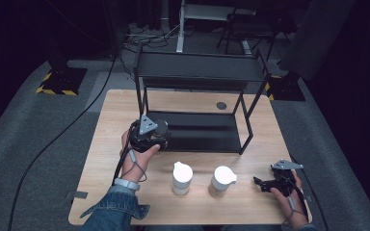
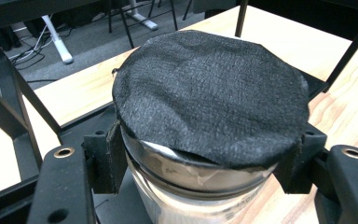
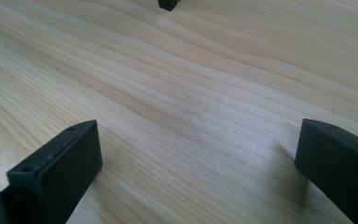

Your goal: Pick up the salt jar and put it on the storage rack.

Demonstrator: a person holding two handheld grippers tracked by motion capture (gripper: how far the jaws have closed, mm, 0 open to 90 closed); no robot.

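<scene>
Meanwhile, left gripper (image 2: pixel 200 154) clamps black-lidded jar (image 2: pixel 205 107) beside rack (image 1: pixel 200 72); right gripper (image 3: pixel 196 163) rests w/ jaws wide apart, empty, over table (image 3: pixel 177 84).

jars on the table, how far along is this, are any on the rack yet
No jar sits finished on the black rack. In hand: the left gripper is clamped on a black-lidded jar at the lower shelf's left edge; whether it rests there is unclear. Left: two white-lidded jars stand on the table, untouched. The right gripper is open over bare wood.
</scene>
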